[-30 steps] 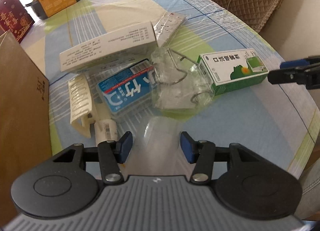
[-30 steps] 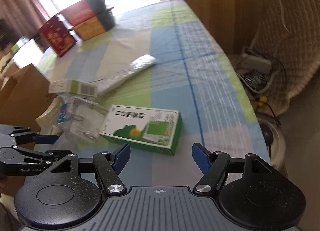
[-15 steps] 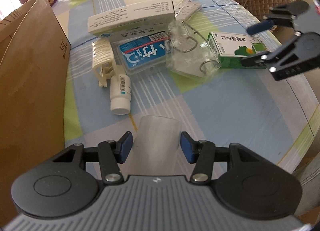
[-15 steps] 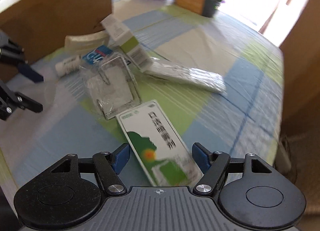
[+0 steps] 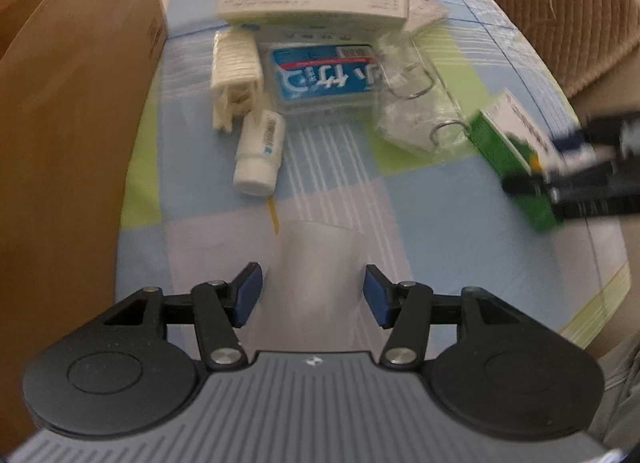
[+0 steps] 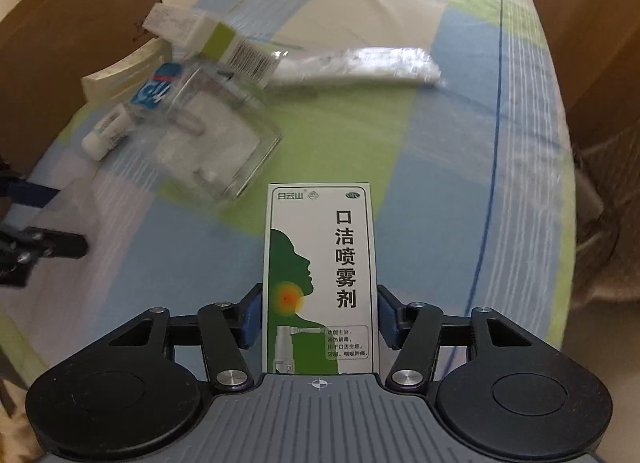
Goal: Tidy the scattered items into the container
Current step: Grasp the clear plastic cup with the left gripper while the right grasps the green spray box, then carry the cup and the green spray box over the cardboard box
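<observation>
Your right gripper (image 6: 319, 321) pinches a green-and-white box (image 6: 320, 275) reading 口洁喷雾剂; your left gripper (image 5: 313, 295), fingers spread, straddles a blurred translucent cup (image 5: 320, 259).

The tablecloth (image 6: 460, 135) is a check of blue, lime green, cream and pale lilac, crossed by thin white stripes and a dark blue line; the cardboard box (image 5: 72, 135) is plain brown; the spray box (image 6: 320, 271) is white and green, with a green head in profile, a red-and-yellow spot at the throat and black characters; the flat case (image 5: 324, 79) is bright blue with white lettering and a red stripe; the small bottle (image 5: 260, 151) is white with a blue-marked label; the comb-like clip (image 5: 236, 75) is cream; both grippers, left (image 5: 314, 295) and right (image 6: 320, 323), are black with blue pads.
</observation>
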Demonstrator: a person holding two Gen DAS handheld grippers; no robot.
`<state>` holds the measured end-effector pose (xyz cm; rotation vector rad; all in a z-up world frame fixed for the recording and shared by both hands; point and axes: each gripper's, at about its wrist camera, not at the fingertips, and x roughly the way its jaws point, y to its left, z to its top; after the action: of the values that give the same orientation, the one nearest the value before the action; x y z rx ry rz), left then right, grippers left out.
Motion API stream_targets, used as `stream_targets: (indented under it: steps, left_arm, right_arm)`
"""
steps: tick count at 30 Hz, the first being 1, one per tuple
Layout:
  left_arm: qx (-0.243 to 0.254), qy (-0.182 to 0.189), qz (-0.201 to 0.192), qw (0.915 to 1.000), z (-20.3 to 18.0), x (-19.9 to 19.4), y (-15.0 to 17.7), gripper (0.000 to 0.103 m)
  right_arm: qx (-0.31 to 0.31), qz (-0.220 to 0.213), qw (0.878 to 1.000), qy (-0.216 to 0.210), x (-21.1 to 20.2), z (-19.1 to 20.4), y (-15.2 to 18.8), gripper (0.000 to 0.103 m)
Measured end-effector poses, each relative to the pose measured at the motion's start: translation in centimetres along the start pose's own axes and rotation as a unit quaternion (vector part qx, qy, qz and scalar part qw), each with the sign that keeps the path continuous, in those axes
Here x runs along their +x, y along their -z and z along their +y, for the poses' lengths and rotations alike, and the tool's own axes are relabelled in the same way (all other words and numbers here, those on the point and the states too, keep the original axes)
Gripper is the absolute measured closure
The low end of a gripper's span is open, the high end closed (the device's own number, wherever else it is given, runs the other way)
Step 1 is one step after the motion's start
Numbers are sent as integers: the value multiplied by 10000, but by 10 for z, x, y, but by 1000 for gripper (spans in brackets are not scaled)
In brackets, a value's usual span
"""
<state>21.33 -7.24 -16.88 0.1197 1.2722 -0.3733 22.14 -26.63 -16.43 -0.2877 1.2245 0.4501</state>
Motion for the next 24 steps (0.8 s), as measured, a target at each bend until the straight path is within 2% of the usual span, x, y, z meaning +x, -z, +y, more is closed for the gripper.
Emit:
stream_targets:
  steps: [4, 10, 14, 17, 21, 24]
  left_arm:
    - [91, -47, -72, 9999, -2, -2, 4, 53]
    - [686, -287, -118, 9972, -19, -2, 9, 56]
    - [519, 42, -151, 9985, -20, -12, 16, 56]
    - [457, 107, -293, 9985, -19, -26, 17, 56]
    - [357, 187, -523, 9978, -11, -50, 14, 56]
    - [307, 241, -725, 9966, -4, -70, 9, 56]
  right_arm:
    - [200, -189, 9996, 105, -2, 2, 8, 42]
    - [991, -230, 9948, 53, -13, 6, 10, 45]
    - [1875, -210, 9816, -288, -22, 2, 19, 45]
    - [2371, -301, 9701, -431, -36, 0, 27, 45]
    - [2848, -478, 9555, -600, -56, 7, 35, 45]
    - [2994, -588, 9498, -690, -68, 19, 38, 45]
